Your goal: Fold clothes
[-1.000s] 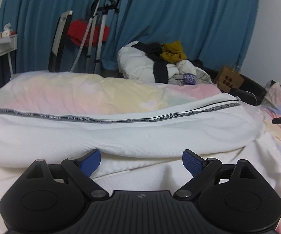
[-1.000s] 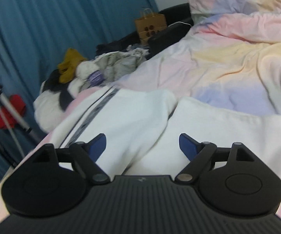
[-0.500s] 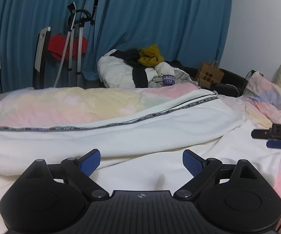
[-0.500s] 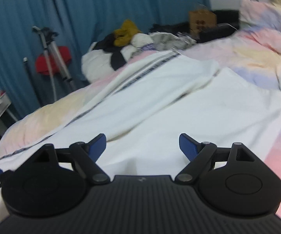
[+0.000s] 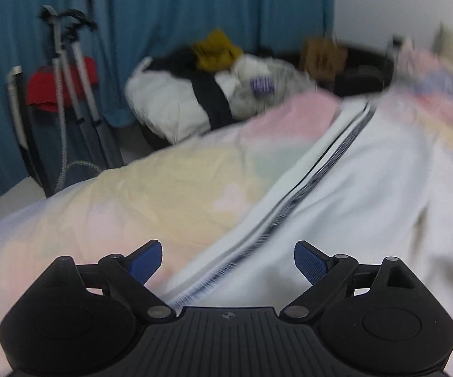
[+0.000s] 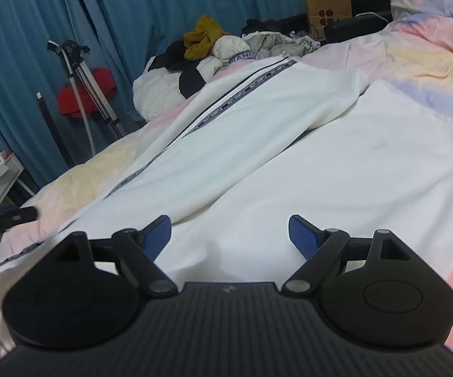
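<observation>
Right wrist view: the white garment (image 6: 257, 144) lies spread along the bed (image 6: 421, 62), its striped edge nearest the bed's side, where a tripod (image 6: 81, 88) and clothes pile (image 6: 226, 50) stand. Right claw (image 6: 229, 235) and left claw (image 5: 228, 259) both gape wide, holding nothing.

The left gripper (image 5: 228, 259) has swung across the bed (image 5: 169, 188): the white garment (image 5: 352, 194), whose trim stripe (image 5: 305, 188) ran level a second ago, now slants away up-right, and the view is blurred. From the right gripper (image 6: 229, 235), the garment's sleeve (image 6: 257, 132) now stretches diagonally, with the other gripper at the left edge.
</observation>
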`<state>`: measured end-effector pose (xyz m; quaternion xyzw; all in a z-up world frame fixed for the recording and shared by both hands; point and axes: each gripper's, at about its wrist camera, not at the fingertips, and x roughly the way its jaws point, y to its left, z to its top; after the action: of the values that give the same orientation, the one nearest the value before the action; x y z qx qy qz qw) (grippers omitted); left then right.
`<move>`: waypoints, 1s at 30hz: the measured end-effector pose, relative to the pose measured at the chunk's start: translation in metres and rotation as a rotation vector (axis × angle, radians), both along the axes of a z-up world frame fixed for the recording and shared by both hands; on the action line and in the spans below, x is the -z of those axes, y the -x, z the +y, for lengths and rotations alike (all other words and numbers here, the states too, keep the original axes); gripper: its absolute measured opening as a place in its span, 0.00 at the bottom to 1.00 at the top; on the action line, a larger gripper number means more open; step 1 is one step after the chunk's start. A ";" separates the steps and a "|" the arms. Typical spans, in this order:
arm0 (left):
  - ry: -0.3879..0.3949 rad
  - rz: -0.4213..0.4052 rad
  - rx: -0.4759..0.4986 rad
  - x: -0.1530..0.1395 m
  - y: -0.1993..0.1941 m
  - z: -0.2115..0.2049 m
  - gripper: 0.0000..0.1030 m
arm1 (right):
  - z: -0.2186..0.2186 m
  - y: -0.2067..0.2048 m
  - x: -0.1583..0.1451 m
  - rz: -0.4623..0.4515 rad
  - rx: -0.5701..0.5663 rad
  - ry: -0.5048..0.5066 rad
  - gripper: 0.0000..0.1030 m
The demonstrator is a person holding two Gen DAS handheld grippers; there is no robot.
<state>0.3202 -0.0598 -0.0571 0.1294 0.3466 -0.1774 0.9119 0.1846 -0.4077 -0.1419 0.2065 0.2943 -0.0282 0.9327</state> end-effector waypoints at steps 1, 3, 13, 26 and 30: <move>-0.024 0.029 0.010 0.008 -0.018 -0.001 0.88 | 0.001 -0.004 0.003 0.004 -0.007 -0.003 0.81; -0.014 0.124 0.021 0.025 -0.049 0.003 0.82 | 0.003 -0.011 0.009 0.021 -0.013 0.009 0.81; -0.126 0.214 0.271 0.062 -0.072 -0.024 0.60 | 0.004 -0.037 0.030 0.073 -0.007 -0.037 0.81; -0.296 -0.004 0.052 0.028 -0.083 -0.057 0.04 | 0.005 -0.024 0.016 0.048 0.002 -0.033 0.81; -0.327 -0.019 -0.023 0.028 -0.118 -0.055 0.04 | 0.002 -0.025 0.016 0.045 0.003 -0.039 0.81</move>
<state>0.4384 -0.1150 -0.0853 0.2739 0.3639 -0.1068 0.8838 0.2095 -0.4057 -0.1575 0.2246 0.3152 -0.0284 0.9216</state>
